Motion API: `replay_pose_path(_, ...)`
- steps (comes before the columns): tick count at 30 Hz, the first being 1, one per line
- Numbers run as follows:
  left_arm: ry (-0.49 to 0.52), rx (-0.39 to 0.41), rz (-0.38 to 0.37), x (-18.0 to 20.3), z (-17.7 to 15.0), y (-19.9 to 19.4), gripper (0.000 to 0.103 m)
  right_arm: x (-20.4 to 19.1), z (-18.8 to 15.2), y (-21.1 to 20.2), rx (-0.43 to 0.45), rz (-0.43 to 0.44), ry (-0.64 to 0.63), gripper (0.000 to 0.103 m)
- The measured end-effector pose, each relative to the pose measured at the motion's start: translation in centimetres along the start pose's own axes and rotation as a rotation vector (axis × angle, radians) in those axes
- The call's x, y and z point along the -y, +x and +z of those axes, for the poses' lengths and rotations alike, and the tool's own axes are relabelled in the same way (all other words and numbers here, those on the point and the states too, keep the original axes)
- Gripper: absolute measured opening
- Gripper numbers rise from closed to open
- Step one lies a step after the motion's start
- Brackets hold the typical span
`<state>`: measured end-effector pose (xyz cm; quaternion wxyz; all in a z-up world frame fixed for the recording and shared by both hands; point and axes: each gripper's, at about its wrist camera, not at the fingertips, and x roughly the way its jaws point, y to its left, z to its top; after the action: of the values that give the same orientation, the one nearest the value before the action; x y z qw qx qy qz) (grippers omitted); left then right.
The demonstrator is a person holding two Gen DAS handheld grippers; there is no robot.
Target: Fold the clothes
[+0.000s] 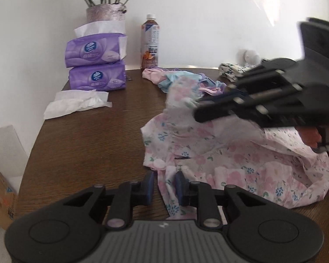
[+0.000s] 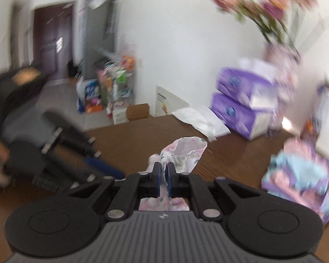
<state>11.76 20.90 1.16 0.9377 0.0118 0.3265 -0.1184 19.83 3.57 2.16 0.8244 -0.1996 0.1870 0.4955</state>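
1. The loose tissues [image 1: 76,104] and the stacked purple tissue packs [image 1: 96,65] sit on the left part of the wooden table [image 1: 98,144]. A wide sweep of cloth could drag the tissues off the edge.
2. The left gripper [image 1: 164,183] is low at the near edge of the floral garment [image 1: 219,153]. Its jaws stand apart with a strip of fabric between them, not pinched. If it lifts before closing, that edge would probably slip out and the fold would go crooked.
3. The bottle [image 1: 150,43] stands upright behind the garment. A swinging sleeve could tip it.
4. The pile of pink and blue clothes [image 1: 182,80] lies just beyond the garment and could snag on it.
5. The right gripper [image 2: 163,174] is clenched on a bunched piece of the garment, held above the table. The right view is heavily blurred, so a fast pull may tear the cloth free.
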Motion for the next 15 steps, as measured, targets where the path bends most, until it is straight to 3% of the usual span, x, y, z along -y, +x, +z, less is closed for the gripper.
replay_pose_path(4,-0.109,0.042,0.033,-1.6,0.2,-0.5,0.022,-3.1,-0.9,0.2,-0.044,0.02,-0.163,0.005)
replay_pose_path(9,-0.234,0.214,0.039,-3.3,0.5,-3.0,0.023,-5.9,-2.0,0.9,-0.103,0.037,-0.281,0.005)
replay_pose_path(12,-0.276,0.307,0.008,-3.7,0.8,-3.8,0.032,-6.8,-2.4,1.1,-0.118,0.044,-0.314,0.005)
replay_pose_path(15,-0.263,0.327,-0.005,-3.5,1.3,-3.6,0.032,-7.3,-2.6,1.4,-0.132,0.038,-0.339,0.005)
